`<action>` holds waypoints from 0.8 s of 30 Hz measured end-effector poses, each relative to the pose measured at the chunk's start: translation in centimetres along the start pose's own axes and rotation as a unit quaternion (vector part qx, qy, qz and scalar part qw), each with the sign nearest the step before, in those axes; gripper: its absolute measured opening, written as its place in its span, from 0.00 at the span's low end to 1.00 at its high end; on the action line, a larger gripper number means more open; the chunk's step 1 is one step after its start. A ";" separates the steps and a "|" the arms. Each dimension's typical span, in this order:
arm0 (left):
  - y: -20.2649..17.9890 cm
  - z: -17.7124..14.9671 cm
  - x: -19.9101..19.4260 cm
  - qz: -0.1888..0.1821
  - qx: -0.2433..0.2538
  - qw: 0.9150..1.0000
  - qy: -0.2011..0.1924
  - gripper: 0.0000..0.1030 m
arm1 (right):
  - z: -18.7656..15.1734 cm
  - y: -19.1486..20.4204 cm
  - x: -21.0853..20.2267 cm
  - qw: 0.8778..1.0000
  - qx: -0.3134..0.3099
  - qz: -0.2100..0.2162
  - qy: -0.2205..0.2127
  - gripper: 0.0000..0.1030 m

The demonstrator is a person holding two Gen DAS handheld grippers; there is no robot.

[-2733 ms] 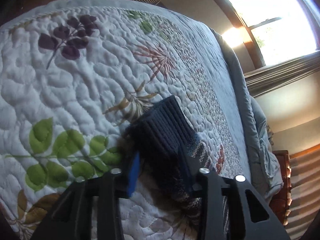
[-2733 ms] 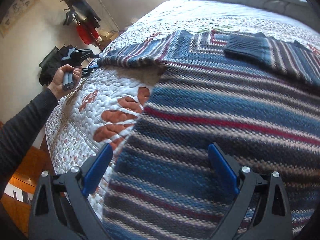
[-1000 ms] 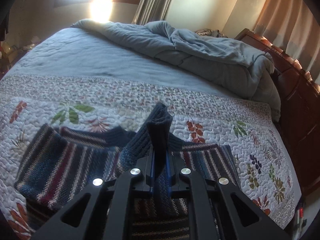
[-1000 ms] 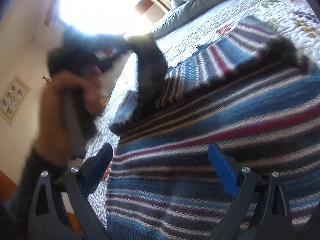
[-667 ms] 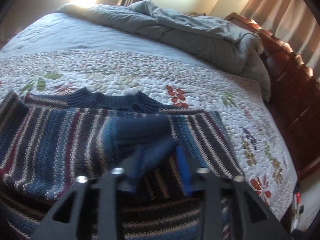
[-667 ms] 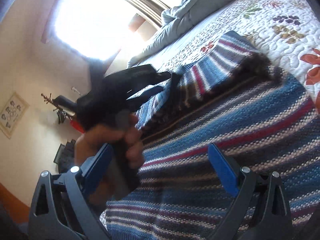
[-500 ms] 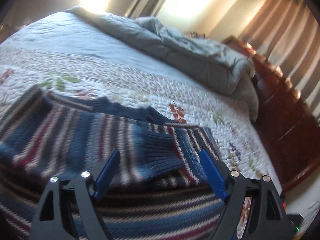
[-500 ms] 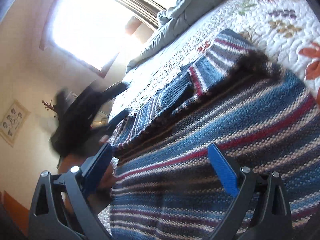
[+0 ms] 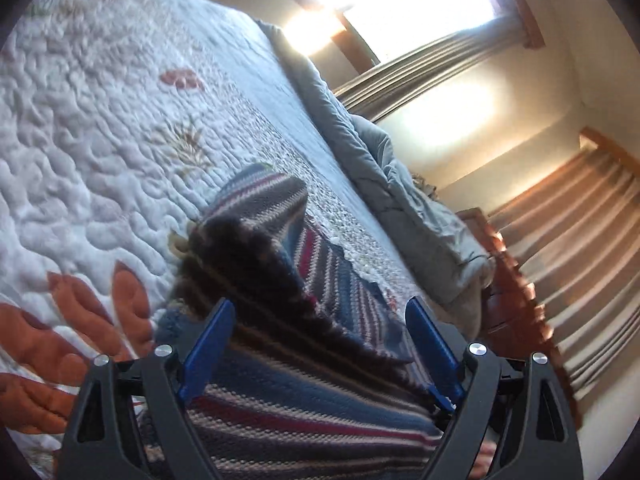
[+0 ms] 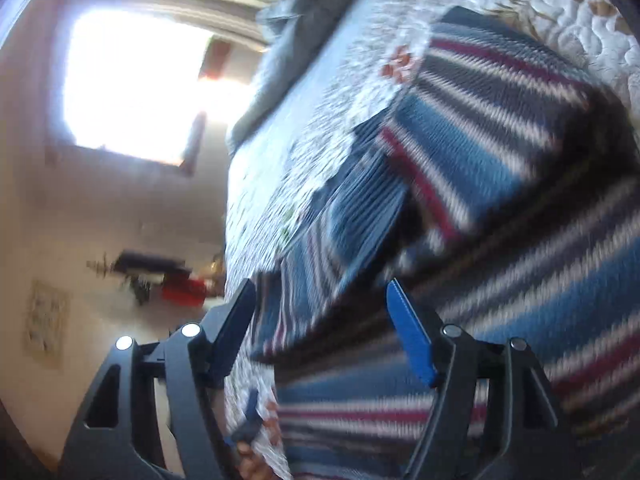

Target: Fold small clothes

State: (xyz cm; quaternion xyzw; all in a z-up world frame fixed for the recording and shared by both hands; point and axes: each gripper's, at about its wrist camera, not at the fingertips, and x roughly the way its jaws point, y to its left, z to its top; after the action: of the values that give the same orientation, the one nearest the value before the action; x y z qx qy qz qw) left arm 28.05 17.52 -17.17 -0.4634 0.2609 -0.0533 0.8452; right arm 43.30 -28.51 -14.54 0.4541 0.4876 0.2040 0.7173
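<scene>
A striped knit sweater (image 9: 304, 392) in blue, maroon and cream lies on the white floral quilt (image 9: 100, 160). Its near sleeve is folded in over the body, forming a dark raised fold (image 9: 256, 232). My left gripper (image 9: 320, 344) hovers low over the sweater's near edge, jaws wide open and touching no cloth. In the blurred right wrist view the sweater (image 10: 500, 160) fills the right side, the navy ribbed cuff (image 10: 360, 200) lying across it. My right gripper (image 10: 322, 328) is over the sweater's left edge with its jaws closing; cloth lies between them, but the pads are not seen pressing on it.
A crumpled grey duvet (image 9: 400, 184) lies along the far side of the bed, with a wooden bed frame (image 9: 508, 300) and curtains (image 9: 580, 248) beyond. A coat stand with a red item (image 10: 180, 292) stands by the wall off the bed's left edge.
My left gripper opened and dropped the sleeve cuff onto the sweater, then swung away to the sweater's edge and rolled. My right gripper rolled, shifted, and its jaws narrowed.
</scene>
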 end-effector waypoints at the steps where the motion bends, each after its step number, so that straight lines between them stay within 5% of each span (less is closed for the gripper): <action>1: 0.2 0.1 0.2 -0.010 -0.009 1.000 0.002 0.85 | 1.2 -0.3 0.6 1.000 0.018 -0.019 -0.001 0.66; 5: 1.6 1.4 -0.2 -0.071 -0.059 0.996 0.003 0.85 | 4.0 -1.0 2.9 0.994 0.071 -0.078 0.023 0.70; 10: 3.4 3.5 1.6 -0.120 -0.120 0.985 0.031 0.85 | 5.0 -0.8 5.6 0.990 0.057 -0.123 0.040 0.70; 13: 4.5 3.6 3.5 -0.091 -0.150 0.983 0.055 0.85 | 5.2 -0.7 6.8 0.988 0.056 -0.139 0.038 0.50; 15: 5.7 3.3 4.1 -0.071 -0.175 0.980 0.056 0.85 | 5.6 -0.4 7.2 0.989 0.039 -0.140 0.032 0.14; 21: 6.7 4.5 6.7 -0.079 -0.212 0.972 0.063 0.84 | 6.4 2.6 7.6 0.991 -0.046 -0.129 0.009 0.08; 22: 7.1 4.3 7.2 -0.065 -0.228 0.969 0.073 0.82 | 6.5 2.8 7.6 0.991 -0.055 -0.125 0.008 0.08; 24: 8.2 3.7 7.7 -0.018 -0.245 0.965 0.087 0.49 | 6.6 2.9 7.6 0.990 -0.072 -0.119 0.011 0.08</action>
State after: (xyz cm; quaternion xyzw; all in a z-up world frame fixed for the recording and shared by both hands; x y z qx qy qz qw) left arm 35.27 22.35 -25.22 -0.6546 0.3297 -0.0429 0.6789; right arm 52.90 -24.48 -15.27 0.3381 0.5299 0.1568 0.7618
